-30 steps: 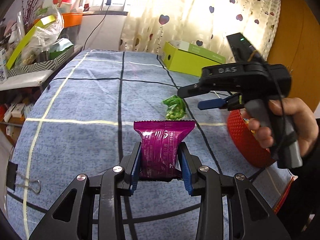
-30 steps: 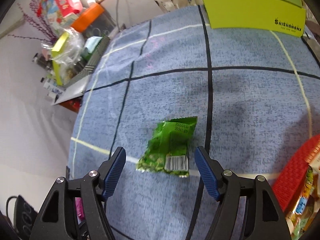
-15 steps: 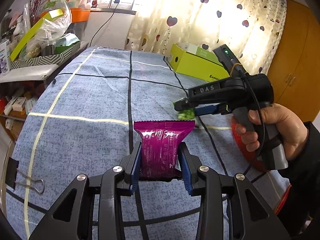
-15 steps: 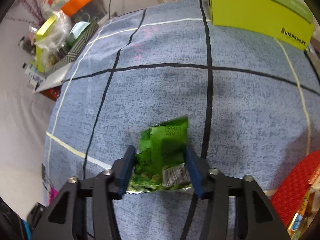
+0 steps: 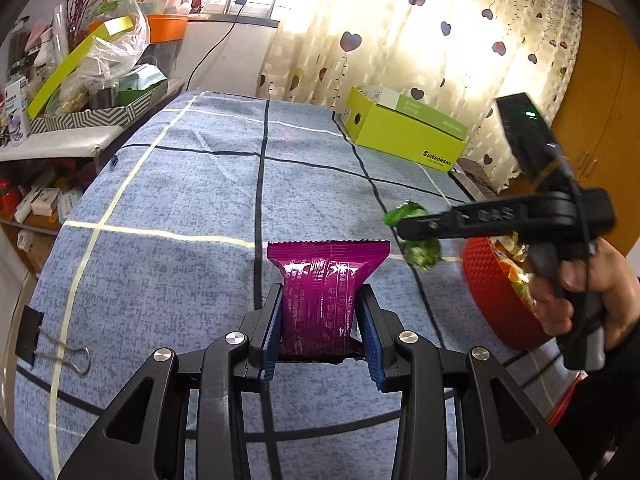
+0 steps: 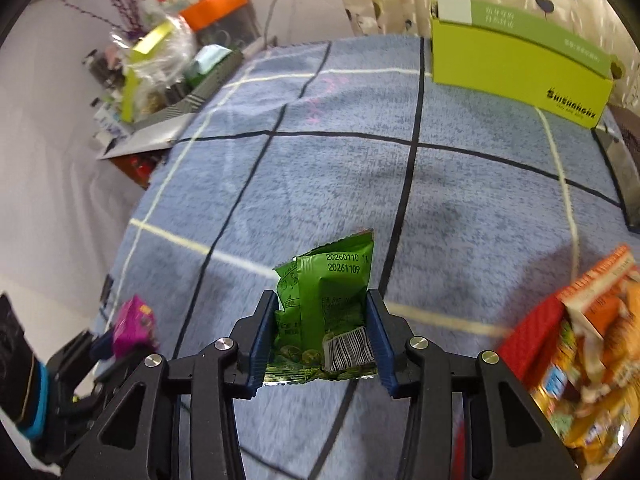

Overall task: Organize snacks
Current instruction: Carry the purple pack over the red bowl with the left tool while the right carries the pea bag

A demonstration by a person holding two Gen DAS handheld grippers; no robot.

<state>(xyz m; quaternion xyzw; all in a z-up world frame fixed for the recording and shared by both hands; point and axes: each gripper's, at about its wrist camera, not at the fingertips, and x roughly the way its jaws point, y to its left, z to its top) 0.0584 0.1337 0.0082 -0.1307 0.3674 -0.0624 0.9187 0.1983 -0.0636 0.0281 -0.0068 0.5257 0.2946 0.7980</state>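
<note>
My left gripper [image 5: 320, 300] is shut on a purple snack packet [image 5: 326, 276], held upright above the blue checked cloth [image 5: 180, 200]. In the right wrist view, my right gripper [image 6: 321, 296] has its jaws closing on a green snack packet [image 6: 332, 280], and the pads press its sides. From the left wrist view the green packet [image 5: 420, 254] hangs in the air off the cloth, just left of a red round basket [image 5: 490, 292]. The basket [image 6: 528, 332] holds several snack packs. A hand [image 5: 580, 292] grips the right tool.
A yellow-green box [image 5: 400, 132] lies at the far right of the table. A binder clip [image 5: 52, 344] lies near the left edge. A cluttered side shelf [image 5: 80, 92] with bags and boxes stands at the left. A heart-patterned curtain [image 5: 440, 40] hangs behind.
The right gripper closed on the green packet, lifted it off the cloth and carried it right, toward the red basket. The left gripper kept still with the purple packet.
</note>
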